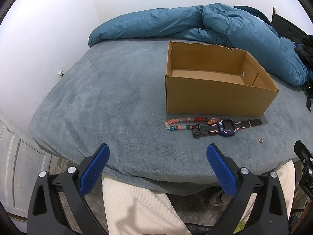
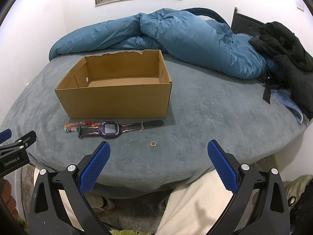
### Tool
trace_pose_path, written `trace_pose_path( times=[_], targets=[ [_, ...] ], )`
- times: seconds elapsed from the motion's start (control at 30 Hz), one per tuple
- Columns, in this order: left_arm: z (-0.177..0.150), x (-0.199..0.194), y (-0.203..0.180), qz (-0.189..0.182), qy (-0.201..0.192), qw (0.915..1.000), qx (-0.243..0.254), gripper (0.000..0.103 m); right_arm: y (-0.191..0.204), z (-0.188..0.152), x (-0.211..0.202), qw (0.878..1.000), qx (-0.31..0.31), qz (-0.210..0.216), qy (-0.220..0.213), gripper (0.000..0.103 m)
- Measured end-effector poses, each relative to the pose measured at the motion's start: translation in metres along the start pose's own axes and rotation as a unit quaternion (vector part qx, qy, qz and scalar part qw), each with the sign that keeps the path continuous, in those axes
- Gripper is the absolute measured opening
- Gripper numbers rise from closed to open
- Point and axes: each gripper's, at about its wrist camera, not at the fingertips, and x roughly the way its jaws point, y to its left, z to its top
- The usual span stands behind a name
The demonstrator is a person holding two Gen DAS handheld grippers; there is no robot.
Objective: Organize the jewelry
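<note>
An open cardboard box stands on the grey bed, nothing visible inside. In front of it lie a string of coloured beads, a purple smartwatch with a black strap, a thin gold chain over the strap, and a small gold ring. My left gripper is open and empty near the bed's front edge, below the beads. My right gripper is open and empty, with the ring just beyond the gap between its fingers.
A rumpled blue duvet lies along the back of the bed. Dark clothing is piled at the right. The person's white trousers show below the bed edge. A white wall and door stand at left.
</note>
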Motion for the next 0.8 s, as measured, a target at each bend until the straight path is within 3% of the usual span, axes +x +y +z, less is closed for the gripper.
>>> trace_pose_path(
  times=[0.8],
  targets=[
    [0.0000,0.0003,0.0004,0.001,0.000,1.0000,0.000,0.097,0.0001,0.0006,-0.0013,1.000,0.001,0.001,0.001,0.095]
  ],
)
